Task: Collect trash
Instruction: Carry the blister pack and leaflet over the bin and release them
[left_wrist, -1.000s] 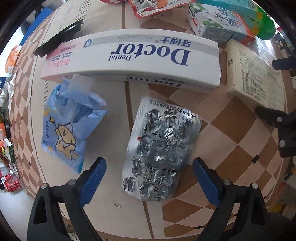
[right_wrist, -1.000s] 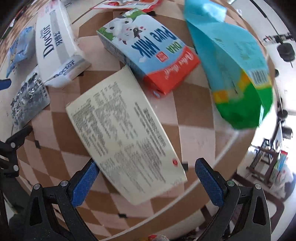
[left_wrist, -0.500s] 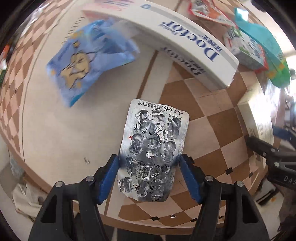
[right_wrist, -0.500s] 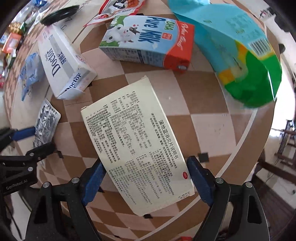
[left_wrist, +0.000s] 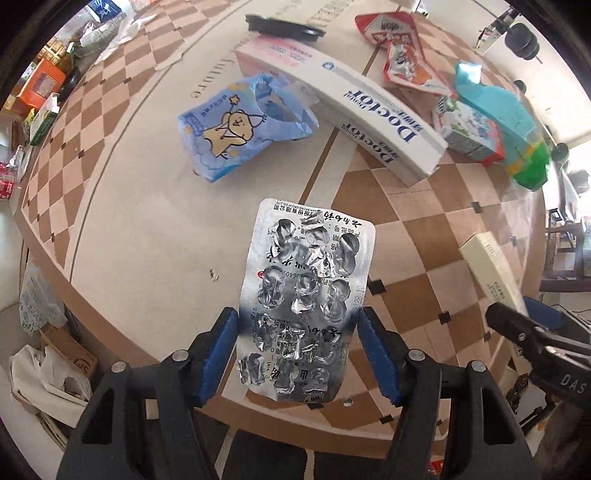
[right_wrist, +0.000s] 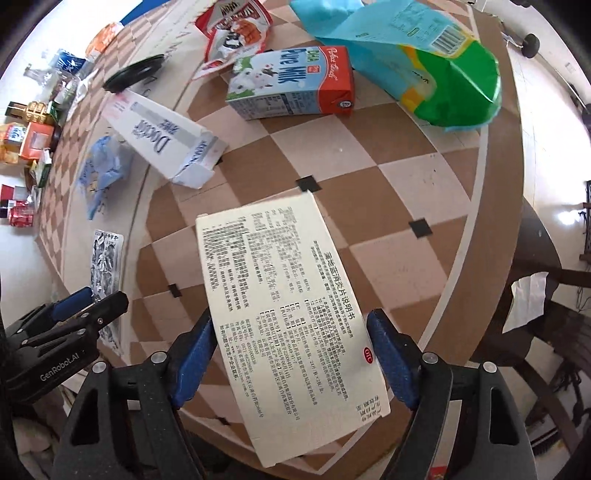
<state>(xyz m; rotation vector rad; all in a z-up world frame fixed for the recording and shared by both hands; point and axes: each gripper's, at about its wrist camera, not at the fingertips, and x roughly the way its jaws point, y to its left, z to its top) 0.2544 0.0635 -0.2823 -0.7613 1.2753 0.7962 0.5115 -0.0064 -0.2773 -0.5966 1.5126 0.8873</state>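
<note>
Trash, pick-up step: blister pack (left_wrist: 306, 295) pinched in left gripper (left_wrist: 297, 347) jaws, leaflet box (right_wrist: 291, 295) clamped by right gripper (right_wrist: 291, 358), both at counter (left_wrist: 147, 221) edge; next, carry both to a bin, none in view

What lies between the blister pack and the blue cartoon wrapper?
Only bare table, left wrist view, between blister pack and blue cartoon wrapper.

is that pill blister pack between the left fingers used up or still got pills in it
Used up, as far as visible: the blister pack shows torn, crumpled foil over every pocket in view.
</note>
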